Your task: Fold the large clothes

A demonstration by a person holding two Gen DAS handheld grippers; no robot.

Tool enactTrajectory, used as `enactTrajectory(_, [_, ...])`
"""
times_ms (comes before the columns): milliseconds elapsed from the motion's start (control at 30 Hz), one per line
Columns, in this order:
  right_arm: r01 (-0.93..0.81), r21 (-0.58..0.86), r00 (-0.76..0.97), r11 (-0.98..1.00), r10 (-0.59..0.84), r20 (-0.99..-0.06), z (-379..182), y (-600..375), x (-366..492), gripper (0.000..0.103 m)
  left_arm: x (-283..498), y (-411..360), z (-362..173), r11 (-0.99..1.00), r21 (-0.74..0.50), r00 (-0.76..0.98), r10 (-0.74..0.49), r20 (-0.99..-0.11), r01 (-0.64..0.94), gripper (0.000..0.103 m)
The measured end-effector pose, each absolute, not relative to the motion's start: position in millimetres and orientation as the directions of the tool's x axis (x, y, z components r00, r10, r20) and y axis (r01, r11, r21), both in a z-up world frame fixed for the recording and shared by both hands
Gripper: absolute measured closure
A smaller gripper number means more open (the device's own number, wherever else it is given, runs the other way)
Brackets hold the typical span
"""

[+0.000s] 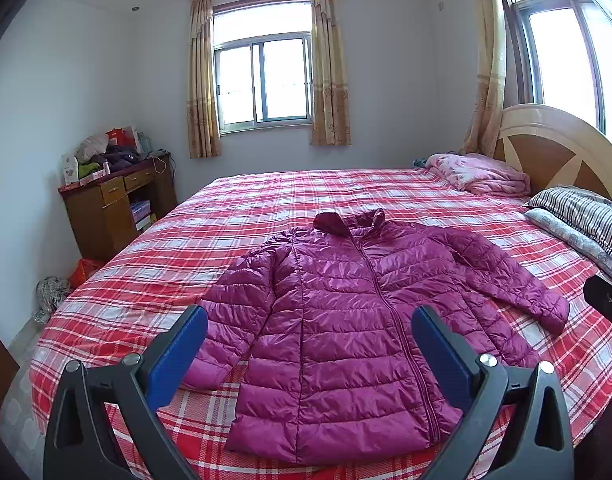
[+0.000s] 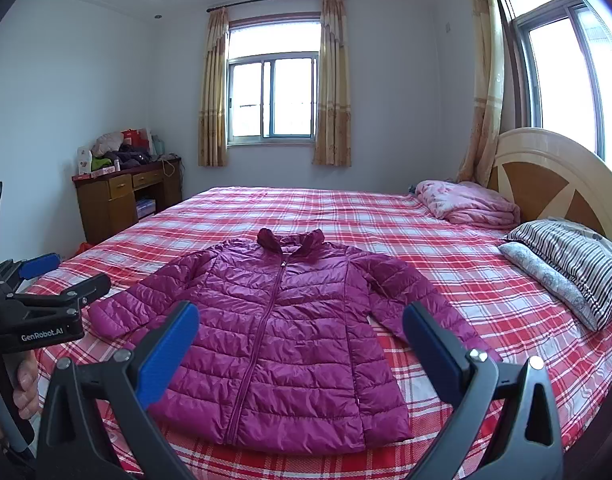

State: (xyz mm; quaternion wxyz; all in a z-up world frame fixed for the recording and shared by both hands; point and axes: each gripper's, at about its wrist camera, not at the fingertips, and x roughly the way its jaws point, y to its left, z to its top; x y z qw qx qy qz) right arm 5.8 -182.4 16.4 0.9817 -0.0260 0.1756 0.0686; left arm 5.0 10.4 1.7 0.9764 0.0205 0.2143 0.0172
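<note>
Left gripper [image 1: 309,324]: nearest the left wrist camera; two black fingers with blue pads [image 1: 178,354], jaws spread fully apart, nothing between the pads.
Right gripper [image 2: 302,320]: nearest the right wrist camera; two black fingers with blue pads [image 2: 168,354], jaws spread fully apart, nothing between the pads.
Gripper count: two, one per hand; each showed at the edge of the other's view.
Hand [image 2: 24,388]: one seen, gripping the left gripper's handle at the left edge of the right wrist view.
Jacket [image 1: 345,328]: one, magenta quilted, zipped, lying flat and front-up on the bed, collar toward the far window, hem toward the grippers.
Sleeves: two; one lay along the body, the other angled out toward the pillows.
Jacket relative to tools: ahead of and below both grippers, apart from every pad; framed between the fingers in each view.
Bed [image 1: 266,200]: one, covered by a red-and-white plaid sheet; wooden headboard [image 1: 553,148] at the right.
Pillows [image 1: 581,220]: two, one striped, one with a grey pattern, stacked by the headboard.
Pink quilt [image 1: 477,174]: one, folded, at the bed's far corner.
Windows: two, one on the far wall [image 1: 262,80], one above the headboard.
Desk [image 1: 114,204]: one, wooden, in the left corner, cluttered on top.
</note>
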Motion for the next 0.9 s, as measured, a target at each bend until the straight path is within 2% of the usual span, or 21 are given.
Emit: enactTrajectory(900, [-0.148, -0.026, 0.921, 0.989, 0.128, -0.368, 9, -179, 9, 0.000, 3, 20, 5, 0.998, 0.035, 0.917, 0.063, -0.394, -0.054, 0.001])
